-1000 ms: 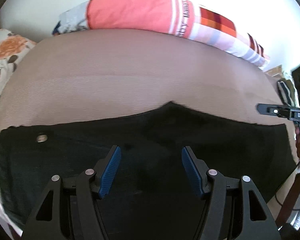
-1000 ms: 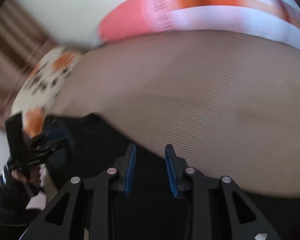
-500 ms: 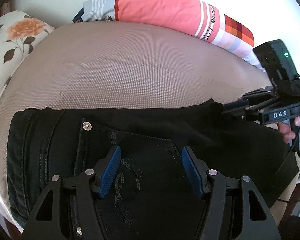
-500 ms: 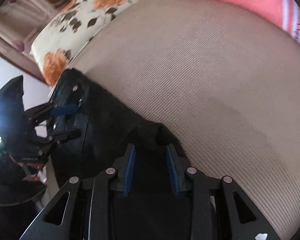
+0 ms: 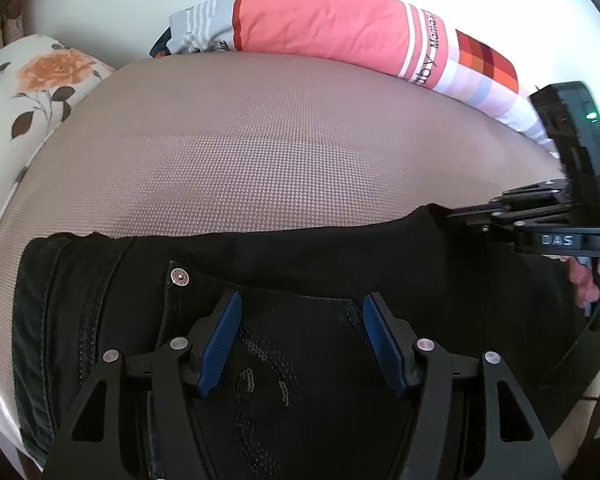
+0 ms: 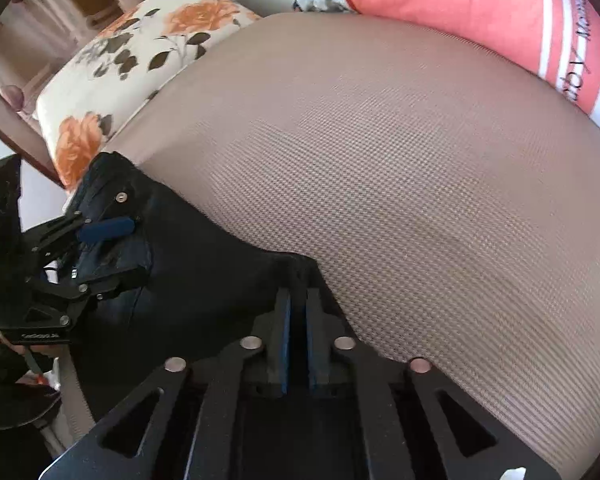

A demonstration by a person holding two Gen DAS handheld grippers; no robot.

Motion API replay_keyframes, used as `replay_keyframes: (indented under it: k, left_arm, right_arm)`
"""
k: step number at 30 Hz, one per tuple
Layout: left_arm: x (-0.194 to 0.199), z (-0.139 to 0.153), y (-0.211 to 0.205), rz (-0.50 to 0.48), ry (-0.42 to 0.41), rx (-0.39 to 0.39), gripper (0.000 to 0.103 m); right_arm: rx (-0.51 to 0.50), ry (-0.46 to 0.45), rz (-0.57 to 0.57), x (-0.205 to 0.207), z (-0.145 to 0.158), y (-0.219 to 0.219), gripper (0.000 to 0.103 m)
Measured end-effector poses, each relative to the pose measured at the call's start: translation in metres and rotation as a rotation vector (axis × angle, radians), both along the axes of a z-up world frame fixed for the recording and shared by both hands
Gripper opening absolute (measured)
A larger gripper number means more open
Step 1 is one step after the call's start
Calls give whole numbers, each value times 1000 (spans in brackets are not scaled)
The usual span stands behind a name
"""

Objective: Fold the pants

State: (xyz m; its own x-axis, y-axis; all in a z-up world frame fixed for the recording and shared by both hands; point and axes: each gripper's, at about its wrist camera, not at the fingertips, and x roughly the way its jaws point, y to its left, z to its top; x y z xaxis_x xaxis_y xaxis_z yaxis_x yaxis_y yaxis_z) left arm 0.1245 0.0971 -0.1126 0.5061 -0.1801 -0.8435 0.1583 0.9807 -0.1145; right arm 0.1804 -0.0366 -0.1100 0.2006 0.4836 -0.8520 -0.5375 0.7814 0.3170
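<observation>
Pants [image 5: 308,264] lie across near edge of mattress [image 5: 284,152]. My left gripper [image 5: 302,332] sits over their back pocket, rivet [image 5: 179,277] just left of it. My right gripper [image 6: 299,312] at pants' far-edge corner, right end. Long pillow [image 5: 320,24] behind mattress, floral cushion [image 5: 28,88] at its left.

Beige mesh mattress [image 5: 284,152]; coral striped pillow [image 5: 324,24] along far edge; floral cushion [image 5: 28,92] at left
</observation>
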Motion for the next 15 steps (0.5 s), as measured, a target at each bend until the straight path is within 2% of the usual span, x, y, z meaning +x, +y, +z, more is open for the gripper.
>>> replay_keyframes:
  k: [2, 5, 8, 11, 15]
  left_arm:
    - [0, 6, -5, 8, -7, 13, 64]
    - [-5, 20, -19, -32, -44, -21, 64]
    - [-7, 28, -47, -121, -56, -43, 64]
    - [-6, 25, -81, -225, -40, -76, 64]
    - [2, 12, -124, -327, -11, -78, 64]
  right_arm:
    - [28, -10, -76, -3, 12, -12, 24]
    - [48, -64, -205, -19, 35, -46, 25]
    - [21, -114, -328, -46, 54, -86, 27]
    - [-59, -128, -468, -79, 58, -130, 36]
    - [-198, -108, -593, -122, 42, -170, 35]
